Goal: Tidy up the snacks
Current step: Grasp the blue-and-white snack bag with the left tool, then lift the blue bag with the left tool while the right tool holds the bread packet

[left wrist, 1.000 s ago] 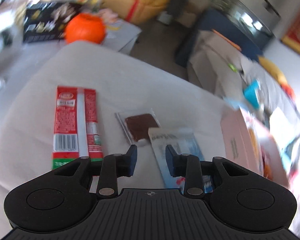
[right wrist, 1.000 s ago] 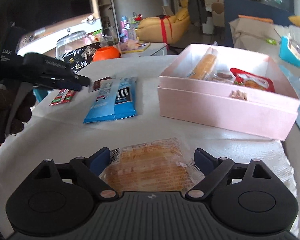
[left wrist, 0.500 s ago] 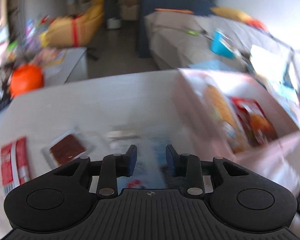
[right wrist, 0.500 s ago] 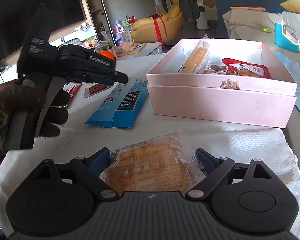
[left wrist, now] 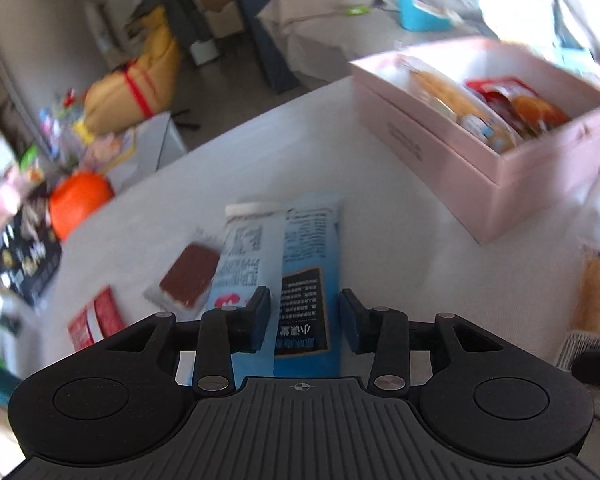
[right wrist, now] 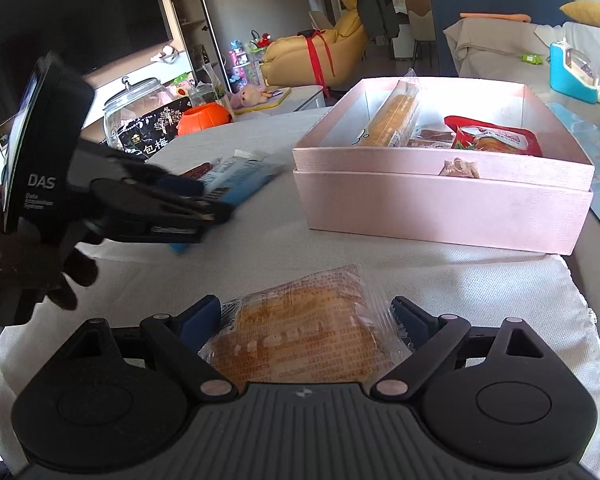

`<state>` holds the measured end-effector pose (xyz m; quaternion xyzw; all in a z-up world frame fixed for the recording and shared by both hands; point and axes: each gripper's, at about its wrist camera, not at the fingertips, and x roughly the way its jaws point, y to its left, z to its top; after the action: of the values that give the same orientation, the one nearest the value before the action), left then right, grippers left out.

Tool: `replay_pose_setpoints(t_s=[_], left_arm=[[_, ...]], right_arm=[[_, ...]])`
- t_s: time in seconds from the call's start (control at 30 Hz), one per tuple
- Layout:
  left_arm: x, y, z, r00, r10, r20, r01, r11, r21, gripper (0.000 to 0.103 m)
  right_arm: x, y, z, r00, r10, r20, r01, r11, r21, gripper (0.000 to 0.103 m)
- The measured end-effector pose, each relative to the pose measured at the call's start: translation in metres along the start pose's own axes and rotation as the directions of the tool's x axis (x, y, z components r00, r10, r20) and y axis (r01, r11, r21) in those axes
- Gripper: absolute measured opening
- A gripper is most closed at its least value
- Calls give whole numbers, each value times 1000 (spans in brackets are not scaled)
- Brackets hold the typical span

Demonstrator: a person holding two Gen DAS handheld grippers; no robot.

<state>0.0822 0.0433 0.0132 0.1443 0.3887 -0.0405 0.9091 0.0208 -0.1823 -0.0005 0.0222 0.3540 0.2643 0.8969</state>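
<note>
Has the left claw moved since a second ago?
Yes. In the right wrist view the left claw has dropped and swung toward the pink box, now low over the blue packet, jaws slightly apart.

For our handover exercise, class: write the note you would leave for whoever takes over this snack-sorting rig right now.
Left gripper: open, over the blue foil snack packet, not gripping.
Right gripper: open around the clear-wrapped golden bread bun on the white cloth.
Done: long bread stick and red pouch lie in the pink cardboard box.
Left: bun, blue packet, brown bar, red-and-white packet.
</note>
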Motion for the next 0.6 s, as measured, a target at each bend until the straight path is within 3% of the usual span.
replay_pose_setpoints(t_s=[0.03,0.1,0.17,0.23,0.27,0.33,0.4,0.5,0.6], left_arm=[[0,5,1,1000,-25,1,25,999,-32,45],[2,14,5,995,-99,-6,98,990,-104,68],[4,19,11,979,-203,-2,200,967,-160,83],[3,28,16,964,-265,25,264,941,-211,81],[3,31,19,967,-251,40,254,944,-210,77],[-1,32,23,987,-149,67,158,976,-150,77],[3,34,26,995,-87,50,92,990,-103,77],[22,43,31,996,-91,-25,88,991,-100,80],[39,54,35,995,-86,-45,79,989,-126,84]], right_arm=[[0,0,0,1000,0,0,0,1000,0,92],[0,0,0,1000,0,0,0,1000,-1,92],[0,0,0,1000,1,0,-1,1000,1,93],[0,0,0,1000,0,0,0,1000,0,93],[0,0,0,1000,1,0,-1,1000,1,93],[0,0,0,1000,2,1,-2,1000,2,93],[0,0,0,1000,3,0,-3,1000,3,93],[1,0,0,1000,7,0,-7,1000,5,93],[1,0,1,1000,9,0,-9,1000,7,93]])
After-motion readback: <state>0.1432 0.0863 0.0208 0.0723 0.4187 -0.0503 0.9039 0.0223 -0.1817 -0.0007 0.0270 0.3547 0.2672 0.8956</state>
